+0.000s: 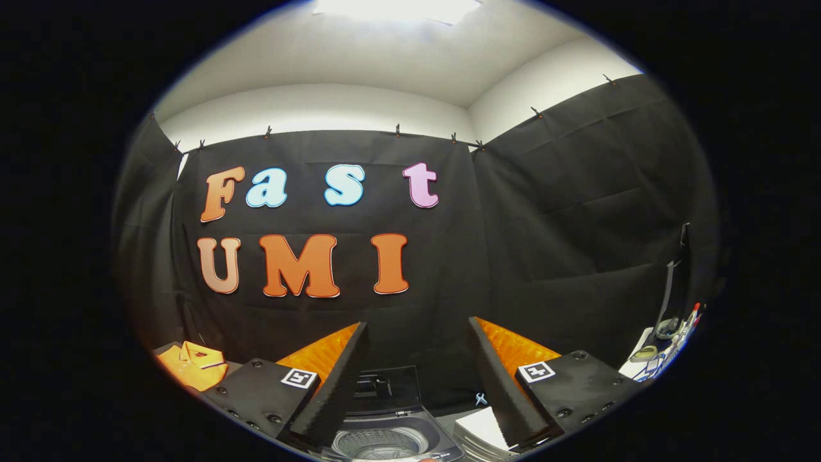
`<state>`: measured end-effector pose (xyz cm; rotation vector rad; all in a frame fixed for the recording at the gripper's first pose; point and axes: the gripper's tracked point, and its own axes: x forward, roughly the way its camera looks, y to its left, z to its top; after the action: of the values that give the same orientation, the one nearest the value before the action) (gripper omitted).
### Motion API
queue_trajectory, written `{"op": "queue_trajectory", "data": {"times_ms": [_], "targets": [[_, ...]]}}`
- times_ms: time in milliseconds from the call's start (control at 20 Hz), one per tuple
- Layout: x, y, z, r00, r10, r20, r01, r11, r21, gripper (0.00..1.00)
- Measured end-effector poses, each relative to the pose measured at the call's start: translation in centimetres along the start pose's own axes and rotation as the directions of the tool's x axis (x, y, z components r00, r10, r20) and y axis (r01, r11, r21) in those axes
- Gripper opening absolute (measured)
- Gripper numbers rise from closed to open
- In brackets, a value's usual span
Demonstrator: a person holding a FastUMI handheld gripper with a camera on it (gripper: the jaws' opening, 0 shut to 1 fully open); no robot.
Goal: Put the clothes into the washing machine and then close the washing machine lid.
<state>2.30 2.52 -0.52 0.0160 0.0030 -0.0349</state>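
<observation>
gripper (pixel 418 333) open above washing machine (pixel 385 436); orange shirt (pixel 192 364) left.

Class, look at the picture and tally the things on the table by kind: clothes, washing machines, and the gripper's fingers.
Clothes: 1, orange shirt left of the fingers.
Washing machines: 1, washing machine, lid up, below the open gripper.
Fingers: 2, holding nothing.
Total: 4

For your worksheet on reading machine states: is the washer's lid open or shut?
Open. The lid stands raised behind the washer, and the drum shows between the open gripper fingers.
</observation>
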Motion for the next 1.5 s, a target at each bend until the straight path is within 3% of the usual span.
{"op": "queue_trajectory", "data": {"times_ms": [450,900,1150,1500], "targets": [[-0.8,6.0,-1.1,0.997,0.073,-0.021,-0.073,0.997,0.013,0.98],[-1.8,19.0,-0.6,0.972,0.233,-0.015,-0.232,0.972,0.023,0.98],[-3.2,29.5,-2.0,0.927,0.373,-0.042,-0.37,0.927,0.059,0.98],[-6.4,42.1,-6.2,0.832,0.533,-0.153,-0.523,0.846,0.101,0.98]]}}
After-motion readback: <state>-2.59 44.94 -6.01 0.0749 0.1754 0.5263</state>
